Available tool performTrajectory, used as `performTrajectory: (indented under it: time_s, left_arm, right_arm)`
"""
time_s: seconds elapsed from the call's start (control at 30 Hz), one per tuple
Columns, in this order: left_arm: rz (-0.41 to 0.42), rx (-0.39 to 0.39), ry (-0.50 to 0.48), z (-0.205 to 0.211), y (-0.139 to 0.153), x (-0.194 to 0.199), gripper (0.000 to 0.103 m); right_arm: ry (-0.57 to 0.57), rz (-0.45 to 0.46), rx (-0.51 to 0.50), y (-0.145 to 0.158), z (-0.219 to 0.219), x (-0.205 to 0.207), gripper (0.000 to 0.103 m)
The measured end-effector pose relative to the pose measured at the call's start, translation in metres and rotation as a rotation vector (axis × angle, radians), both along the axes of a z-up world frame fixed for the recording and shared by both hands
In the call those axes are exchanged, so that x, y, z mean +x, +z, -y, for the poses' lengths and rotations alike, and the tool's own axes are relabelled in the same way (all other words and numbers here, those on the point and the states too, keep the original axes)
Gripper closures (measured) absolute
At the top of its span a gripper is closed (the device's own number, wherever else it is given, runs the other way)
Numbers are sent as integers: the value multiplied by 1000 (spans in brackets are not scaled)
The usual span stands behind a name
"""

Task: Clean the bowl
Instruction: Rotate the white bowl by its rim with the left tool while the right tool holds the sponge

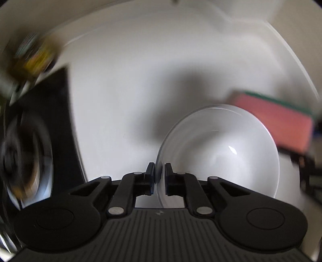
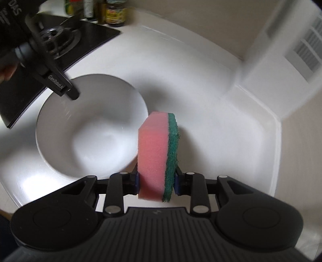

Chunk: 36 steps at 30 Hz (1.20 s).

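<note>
A white bowl (image 2: 90, 133) rests on the white counter (image 2: 211, 112). My left gripper (image 1: 160, 177) is shut on its near rim, one finger inside and one outside; the bowl (image 1: 221, 153) fills the lower right of the left wrist view. In the right wrist view that left gripper (image 2: 70, 93) clamps the bowl's far left rim. My right gripper (image 2: 157, 181) is shut on a pink sponge (image 2: 153, 155) with a green scouring side, held upright on edge just right of the bowl. The sponge (image 1: 277, 125) appears blurred behind the bowl in the left wrist view.
A black gas hob (image 2: 60, 38) with a burner lies at the back left, blurred in the left wrist view (image 1: 40, 131). Several jars and bottles (image 2: 114, 14) stand behind it. The counter has a raised edge (image 2: 277, 125) at right, next to a wall corner (image 2: 261, 50).
</note>
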<state>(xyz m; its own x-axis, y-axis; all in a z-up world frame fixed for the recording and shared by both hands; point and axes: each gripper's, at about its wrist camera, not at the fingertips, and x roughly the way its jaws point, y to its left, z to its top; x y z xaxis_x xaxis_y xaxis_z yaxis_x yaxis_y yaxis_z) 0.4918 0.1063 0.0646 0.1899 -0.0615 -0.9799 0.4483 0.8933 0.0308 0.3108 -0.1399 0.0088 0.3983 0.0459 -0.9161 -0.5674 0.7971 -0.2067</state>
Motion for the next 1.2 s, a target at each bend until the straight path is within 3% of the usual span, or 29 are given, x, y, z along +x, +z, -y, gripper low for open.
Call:
performTrajectory:
  time_s: [0.1, 0.27, 0.47, 0.63, 0.87, 1.03, 1.2]
  left_arm:
    - [24, 9, -6, -2, 1, 12, 91]
    - [77, -89, 321, -36, -1, 4, 82]
    - [156, -70, 584, -37, -12, -24, 76]
    - [128, -132, 879, -23, -25, -103, 79]
    - [85, -141, 587, 38, -18, -129, 92]
    - [57, -140, 374, 81, -14, -144, 95]
    - [101, -28, 111, 107, -23, -113, 89]
  right_arm:
    - [42, 9, -32, -1, -13, -1, 77]
    - [-43, 72, -15, -3, -16, -29, 77]
    - [-265, 153, 36, -11, -25, -93, 77]
    - [-385, 136, 117, -5, -27, -138, 77]
    - [-443, 124, 132, -5, 3, -100, 77]
    - [-359, 98, 101, -6, 8, -58, 77]
    - [-238, 97, 24, -11, -6, -31, 77]
